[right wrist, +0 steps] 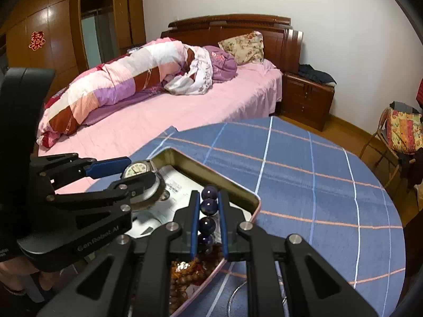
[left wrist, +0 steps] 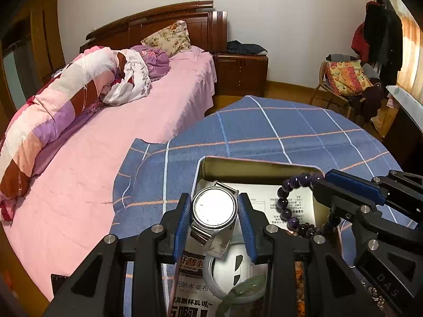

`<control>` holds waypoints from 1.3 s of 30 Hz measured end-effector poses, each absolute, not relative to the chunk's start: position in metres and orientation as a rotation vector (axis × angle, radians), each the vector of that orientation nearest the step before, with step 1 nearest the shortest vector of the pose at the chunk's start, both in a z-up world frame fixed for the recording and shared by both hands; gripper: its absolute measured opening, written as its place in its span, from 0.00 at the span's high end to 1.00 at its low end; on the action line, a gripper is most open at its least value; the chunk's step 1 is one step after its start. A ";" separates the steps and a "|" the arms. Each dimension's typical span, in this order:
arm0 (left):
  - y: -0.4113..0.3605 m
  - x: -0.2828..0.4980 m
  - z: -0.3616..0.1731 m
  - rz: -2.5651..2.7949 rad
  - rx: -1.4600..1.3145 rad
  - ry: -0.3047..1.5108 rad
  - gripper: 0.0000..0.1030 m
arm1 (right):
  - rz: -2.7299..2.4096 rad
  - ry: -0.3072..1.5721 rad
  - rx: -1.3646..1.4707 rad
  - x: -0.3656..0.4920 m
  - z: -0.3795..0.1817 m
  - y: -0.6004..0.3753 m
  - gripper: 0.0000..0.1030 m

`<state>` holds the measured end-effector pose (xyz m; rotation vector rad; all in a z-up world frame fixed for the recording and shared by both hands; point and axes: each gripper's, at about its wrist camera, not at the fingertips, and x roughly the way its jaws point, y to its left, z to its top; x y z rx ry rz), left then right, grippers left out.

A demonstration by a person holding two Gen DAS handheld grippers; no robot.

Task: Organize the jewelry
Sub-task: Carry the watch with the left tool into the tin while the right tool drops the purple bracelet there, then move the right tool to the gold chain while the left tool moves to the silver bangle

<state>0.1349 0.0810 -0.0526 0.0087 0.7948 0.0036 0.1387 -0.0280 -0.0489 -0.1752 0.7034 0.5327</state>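
1. Nearest, the left gripper [left wrist: 214, 218] has its two blue pads about half open, clamped on either side of the case of a silver wristwatch [left wrist: 214, 208]. The watch hangs tilted, its strap drooping toward the things below.
2. Just right of it, the right gripper [right wrist: 208, 211] is nearly closed, pinching a purple bead bracelet [right wrist: 207, 206] by a few beads. The rest of the loop dangles down into the tin.
3. Both pieces hang over the open metal tin [left wrist: 259, 164], which sits on the near part of the blue checked tablecloth [left wrist: 277, 132]. The tin already holds a printed paper liner, a pale green bangle [left wrist: 244, 292] and brown wooden beads [right wrist: 185, 272].
4. To do this step well, I judge each piece should go down onto a free patch of the liner, the watch to the left and the bracelet to the right, well clear of the tin's rim.
5. Release only once each piece rests on the bottom, so neither drops on the bangle nor tangles with the other.
6. Far behind, a pink bed [left wrist: 105, 158] plays no part.
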 end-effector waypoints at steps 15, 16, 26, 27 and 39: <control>0.090 0.128 -0.052 0.016 -0.032 0.801 0.41 | 0.543 0.749 -0.150 0.139 -0.057 -0.032 0.71; 0.092 0.126 -0.052 0.020 -0.041 0.801 0.40 | 0.546 0.747 -0.135 0.137 -0.055 -0.036 0.60; 0.092 0.102 -0.049 0.075 -0.058 0.783 0.36 | 0.479 0.751 -0.088 0.121 -0.049 -0.092 0.43; 0.089 0.101 -0.048 0.076 -0.055 0.782 0.36 | 0.472 0.754 -0.084 0.119 -0.050 -0.098 0.43; 0.049 0.070 -0.052 0.046 -0.019 0.772 0.36 | 0.391 0.846 -0.069 0.084 -0.077 -0.160 0.42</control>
